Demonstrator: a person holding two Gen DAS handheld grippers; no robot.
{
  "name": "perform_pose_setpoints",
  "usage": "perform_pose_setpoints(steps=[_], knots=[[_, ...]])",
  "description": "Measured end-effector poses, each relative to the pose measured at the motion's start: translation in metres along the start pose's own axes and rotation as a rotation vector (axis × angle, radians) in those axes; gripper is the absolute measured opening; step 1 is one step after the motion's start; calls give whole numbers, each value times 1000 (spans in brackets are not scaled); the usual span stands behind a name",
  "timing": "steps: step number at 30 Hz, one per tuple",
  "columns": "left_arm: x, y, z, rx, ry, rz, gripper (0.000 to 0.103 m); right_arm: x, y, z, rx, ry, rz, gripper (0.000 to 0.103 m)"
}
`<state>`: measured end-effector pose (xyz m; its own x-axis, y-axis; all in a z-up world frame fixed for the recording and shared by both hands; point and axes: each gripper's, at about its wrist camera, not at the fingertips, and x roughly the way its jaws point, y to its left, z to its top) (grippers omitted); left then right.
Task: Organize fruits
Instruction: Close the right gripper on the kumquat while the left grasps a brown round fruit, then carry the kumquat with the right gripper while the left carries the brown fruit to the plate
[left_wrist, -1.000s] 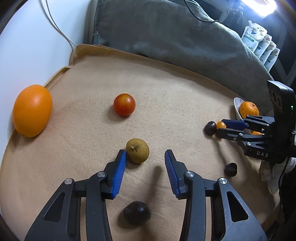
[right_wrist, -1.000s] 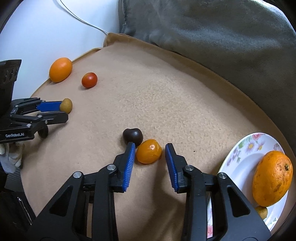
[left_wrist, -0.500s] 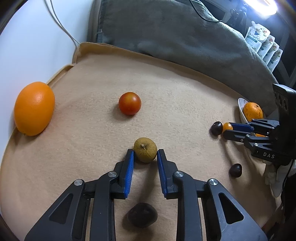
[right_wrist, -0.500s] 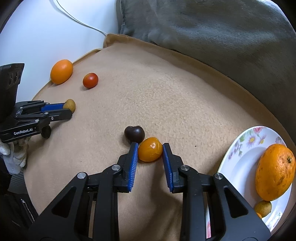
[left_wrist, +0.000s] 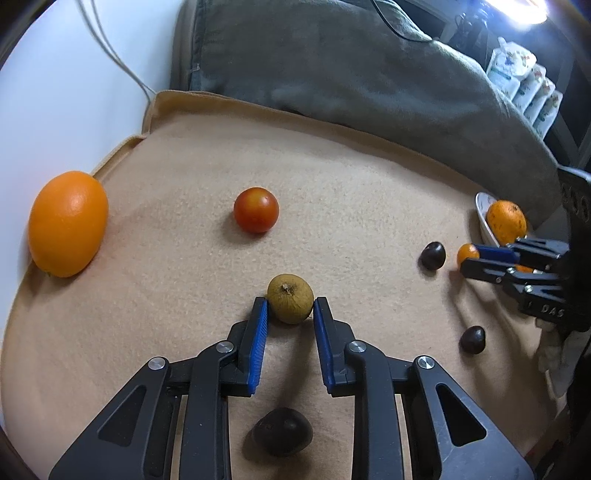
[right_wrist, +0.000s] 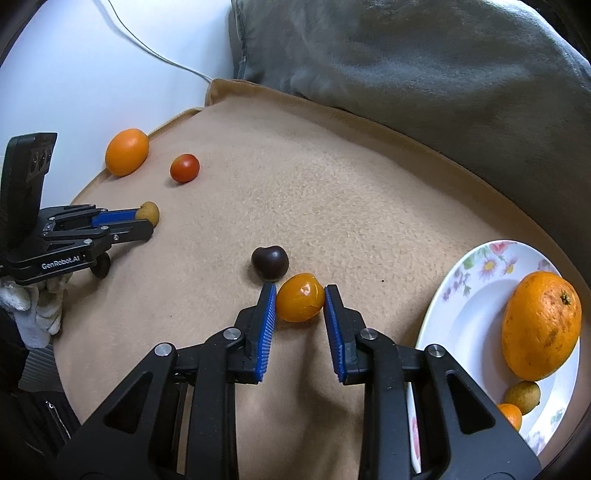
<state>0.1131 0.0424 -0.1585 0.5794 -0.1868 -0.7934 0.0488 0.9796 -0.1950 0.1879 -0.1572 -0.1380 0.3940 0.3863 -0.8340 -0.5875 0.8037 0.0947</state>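
Left gripper (left_wrist: 290, 307) clamped on brown-green fruit (left_wrist: 290, 303), tomato (left_wrist: 256, 209) at 11 o'clock. Right gripper (right_wrist: 300, 298) clamped on small orange fruit (right_wrist: 300, 297), plate (right_wrist: 469, 291) at 3 o'clock.

A brown-green longan (left_wrist: 290, 298) and a small orange kumquat (right_wrist: 300, 297) lie on the tan blanket (right_wrist: 332, 206).

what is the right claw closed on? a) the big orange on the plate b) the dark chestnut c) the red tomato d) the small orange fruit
d: the right claw has its blue pads pressed on either side of the small orange fruit, with the dark chestnut lying just beyond it, free on the cloth.
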Motion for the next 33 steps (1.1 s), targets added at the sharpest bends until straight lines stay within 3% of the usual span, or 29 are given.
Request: perform_pose_setpoints(steps=[20, 33], knots=[[-5, -3, 5, -6, -38, 0, 23, -28, -1, -9, 23, -56, -15, 27], [-35, -46, 18, 47, -111, -109, 23, -78, -23, -41, 127, -148, -57, 27]])
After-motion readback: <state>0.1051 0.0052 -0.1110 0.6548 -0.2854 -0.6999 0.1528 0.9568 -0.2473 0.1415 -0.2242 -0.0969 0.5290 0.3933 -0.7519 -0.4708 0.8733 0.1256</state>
